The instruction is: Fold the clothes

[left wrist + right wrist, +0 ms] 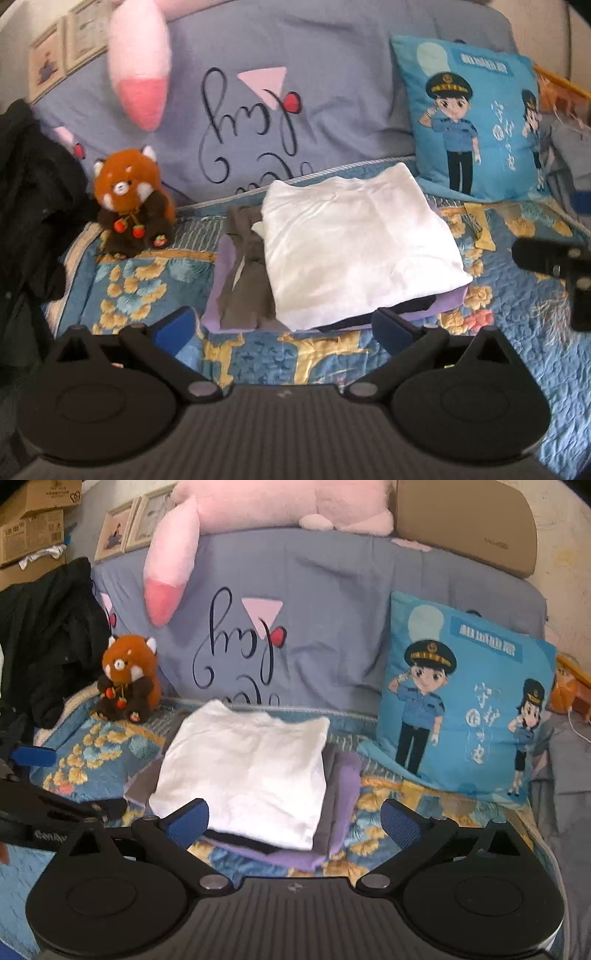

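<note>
White folded shirt (354, 243) on top; grey garment (243, 280), lilac garment (343, 794) beneath. Quilt (147, 280): blue with yellow flowers. Cushion (461, 701): sky blue, cartoon officers. Pillow (295, 122): grey-blue, dark script, pink triangle. Plush toy (129, 199): orange-brown. Gripper pads (188, 821): blue.

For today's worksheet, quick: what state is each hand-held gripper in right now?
Left hand-held gripper: open, holding nothing.
Right hand-held gripper: open, holding nothing; the folded white garment lies free.

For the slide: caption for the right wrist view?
Open right gripper above a folded white shirt topping a stack on the quilt.
</note>
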{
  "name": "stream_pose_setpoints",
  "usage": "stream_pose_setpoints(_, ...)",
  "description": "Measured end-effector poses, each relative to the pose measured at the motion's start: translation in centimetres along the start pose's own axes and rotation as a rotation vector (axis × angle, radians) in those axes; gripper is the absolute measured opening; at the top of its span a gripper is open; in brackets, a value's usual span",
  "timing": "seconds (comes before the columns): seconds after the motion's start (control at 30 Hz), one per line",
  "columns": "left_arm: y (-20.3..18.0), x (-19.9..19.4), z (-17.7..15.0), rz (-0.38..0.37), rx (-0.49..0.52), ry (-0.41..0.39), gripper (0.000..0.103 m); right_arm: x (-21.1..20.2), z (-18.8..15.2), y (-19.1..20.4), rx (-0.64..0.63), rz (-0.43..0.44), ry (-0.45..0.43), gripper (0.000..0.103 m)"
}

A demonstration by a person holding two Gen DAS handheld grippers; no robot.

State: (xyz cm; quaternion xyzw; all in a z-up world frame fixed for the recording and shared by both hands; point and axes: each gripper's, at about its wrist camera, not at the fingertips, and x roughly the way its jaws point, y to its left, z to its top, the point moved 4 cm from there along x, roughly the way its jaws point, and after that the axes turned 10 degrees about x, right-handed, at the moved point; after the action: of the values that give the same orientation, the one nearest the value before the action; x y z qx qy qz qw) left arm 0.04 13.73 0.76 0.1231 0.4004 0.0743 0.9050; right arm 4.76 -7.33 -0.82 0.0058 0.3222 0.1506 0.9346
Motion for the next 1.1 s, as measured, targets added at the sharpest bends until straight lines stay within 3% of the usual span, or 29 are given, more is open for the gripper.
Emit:
stream_pose_setpoints(0.17, 0.8, -0.9, -1.2, 0.018, -0.077, 0.05, 0.103, -0.6, -1.2, 0.3, 0.017, 0.023, 0.0, 0.101)
stream_pose_setpoints(0.3, 1.4, -1.1, -1.7, 0.079, -0.073, 0.053, 0.103, -0.6, -1.9, 0.7, 0.038, 0.033, 0.01, 0.103)
stream_pose_setpoints(0.6, 1.8, -2.3, -2.3, 0.085, -0.097, 0.049, 0.103, 0.0, -2.8, 1.7, 0.009, -0.026, 0.059, 0.103)
stream_pose_setpoints(0.9, 1.7, -4.6, -2.9, 0.095, -0.127, 0.029, 0.103, -1.8, -3.2, 1.8, 0.061, -0.019, 0.065, 0.103)
stream_pose_setpoints(1.1, 1.5, -5.9, -3.5, 0.098, -0.135, 0.024, 0.103, -3.0, -3.5, 1.9, 0.05, -0.065, 0.042, 0.103)
